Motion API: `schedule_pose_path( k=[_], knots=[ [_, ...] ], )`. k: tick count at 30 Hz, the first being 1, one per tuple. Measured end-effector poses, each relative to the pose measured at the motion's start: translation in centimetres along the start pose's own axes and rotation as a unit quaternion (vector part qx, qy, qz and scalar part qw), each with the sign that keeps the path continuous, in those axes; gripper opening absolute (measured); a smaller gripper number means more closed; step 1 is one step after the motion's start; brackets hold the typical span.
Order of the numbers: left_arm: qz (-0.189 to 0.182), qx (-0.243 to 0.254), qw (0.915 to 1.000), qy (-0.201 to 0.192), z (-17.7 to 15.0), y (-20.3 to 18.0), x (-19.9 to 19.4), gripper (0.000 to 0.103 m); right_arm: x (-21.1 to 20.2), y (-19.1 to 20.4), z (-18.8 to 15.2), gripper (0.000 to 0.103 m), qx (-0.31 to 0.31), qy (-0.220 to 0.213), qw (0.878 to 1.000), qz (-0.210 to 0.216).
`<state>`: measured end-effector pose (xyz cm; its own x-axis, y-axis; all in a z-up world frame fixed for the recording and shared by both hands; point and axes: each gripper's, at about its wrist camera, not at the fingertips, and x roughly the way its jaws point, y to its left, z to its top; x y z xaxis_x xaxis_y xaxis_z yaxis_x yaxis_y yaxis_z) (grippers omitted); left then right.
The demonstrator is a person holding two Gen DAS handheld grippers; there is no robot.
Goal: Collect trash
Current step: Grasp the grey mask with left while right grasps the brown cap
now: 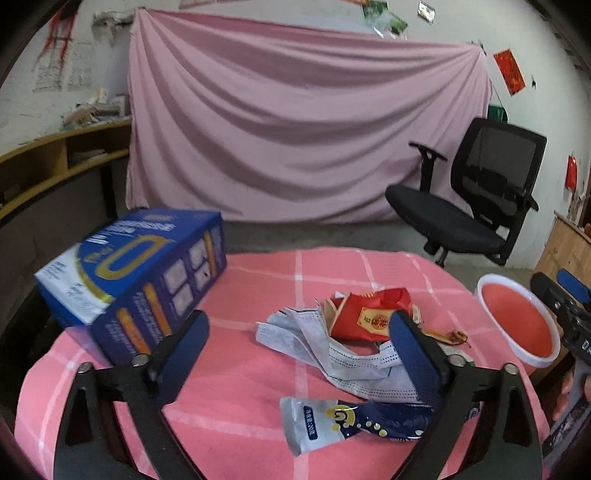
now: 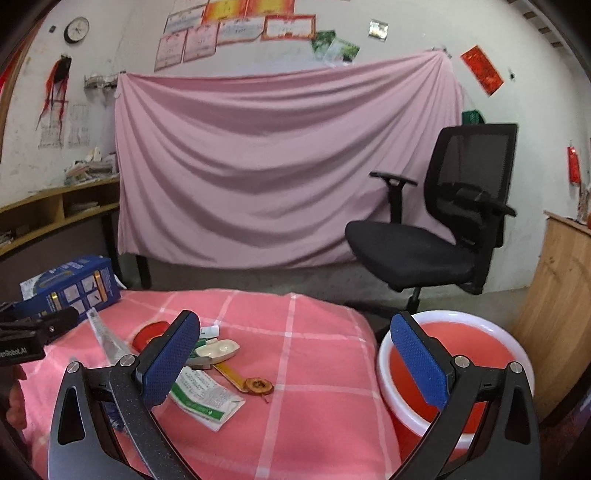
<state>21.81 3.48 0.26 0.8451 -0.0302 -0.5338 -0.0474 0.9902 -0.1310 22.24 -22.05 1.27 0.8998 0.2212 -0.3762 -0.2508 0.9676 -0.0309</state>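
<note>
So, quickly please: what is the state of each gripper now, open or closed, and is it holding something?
Left gripper: open, holding nothing; the face mask lies between its fingers, not pinched.
Right gripper: open, holding nothing.

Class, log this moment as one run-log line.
left hand-held gripper: open, over face mask | right hand-held gripper: open, empty | red bucket: beside table

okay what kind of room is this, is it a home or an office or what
Probably a home room doubling as an office: certificates and a clock on a worn wall, a black office chair, and a table under a pink checked cloth.
</note>
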Motion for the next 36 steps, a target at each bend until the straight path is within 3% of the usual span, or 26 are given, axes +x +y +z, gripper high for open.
schedule_pose_path(
  k=[1,3,6,10,13,15,21,23,27,32,36],
  knots=[
    [-0.002,0.002,1.0,0.009,-0.1,-0.1,0.4,0.083,0.4,-0.1,0.0,0.103,-0.001,0.008,1.0,0.004],
    [-0.004,0.003,0.9994,0.033,-0.3,-0.1,1.6,0.061,1.8,-0.3,-0.2,0.103,-0.004,0.037,0.999,0.016],
    [-0.013,0.002,0.9973,0.072,-0.6,0.0,3.3,0.052,4.1,-0.6,-1.2,0.103,-0.003,0.097,0.994,0.042],
    [-0.032,-0.014,0.9943,0.101,-0.6,0.5,4.5,0.038,6.2,-1.2,-2.4,0.085,0.018,0.158,0.984,0.08],
    [-0.043,-0.024,0.9916,0.12,-0.7,1.0,5.1,0.031,7.4,-0.9,-2.8,0.081,0.015,0.191,0.976,0.099],
    [-0.049,-0.031,0.9892,0.135,-0.6,1.2,5.5,0.021,8.0,-0.6,-3.1,0.077,0.008,0.211,0.971,0.112],
    [-0.065,-0.042,0.9853,0.152,-0.4,2.1,5.4,0.012,9.3,-0.2,-3.8,0.049,0.0,0.244,0.96,0.139],
    [-0.068,-0.041,0.9852,0.152,-0.2,2.2,5.3,0.007,9.4,-0.4,-3.8,0.048,0.004,0.247,0.959,0.141],
    [-0.068,-0.038,0.986,0.148,-0.2,2.5,5.0,0.003,9.4,-0.6,-3.7,0.03,0.01,0.245,0.959,0.141],
    [-0.066,-0.036,0.9889,0.128,-0.2,1.8,4.7,0.001,9.1,-0.1,-3.6,0.029,-0.004,0.239,0.961,0.137],
    [-0.053,-0.019,0.9956,0.074,0.0,1.5,2.5,0.001,8.1,0.3,-3.2,0.029,-0.019,0.21,0.969,0.129]
  ],
)
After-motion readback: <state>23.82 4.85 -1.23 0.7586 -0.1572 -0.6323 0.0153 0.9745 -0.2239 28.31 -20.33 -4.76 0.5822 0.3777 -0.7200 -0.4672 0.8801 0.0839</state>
